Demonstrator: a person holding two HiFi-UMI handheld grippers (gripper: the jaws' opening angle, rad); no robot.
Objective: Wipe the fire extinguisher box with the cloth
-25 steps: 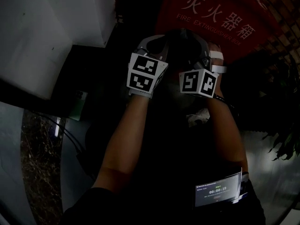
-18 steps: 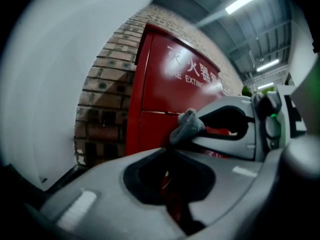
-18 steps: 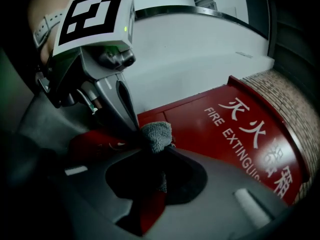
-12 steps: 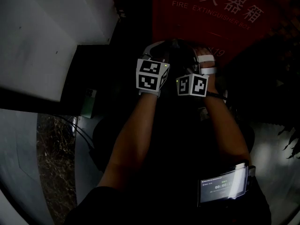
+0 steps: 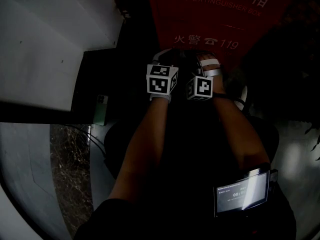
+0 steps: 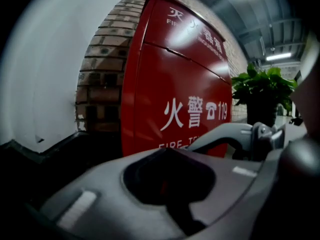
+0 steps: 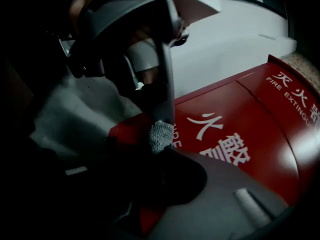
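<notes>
The red fire extinguisher box (image 5: 210,14) stands right in front of me, with white lettering and "119" on its front (image 6: 190,109). Both grippers are held side by side close to its lower front. My left gripper (image 6: 167,153) looks shut, and I see nothing between its jaws. My right gripper (image 7: 162,146) is shut on a small grey knitted cloth (image 7: 160,135), of which only a tip shows past the jaws, against the red panel (image 7: 235,134). The left gripper's grey body (image 7: 130,24) hangs just above the right one. The head view is very dark.
A white wall (image 5: 50,39) and a dark ledge (image 5: 100,79) lie left of the box, with brickwork (image 6: 100,79) behind. A potted plant (image 6: 262,91) stands to the right. A small green device (image 5: 101,110) and cables (image 5: 82,136) lie on the floor. A screen (image 5: 242,196) sits on the right forearm.
Both grippers have moved up toward the box and closer together. The box front now fills more of the head view, with its "119" line showing.
</notes>
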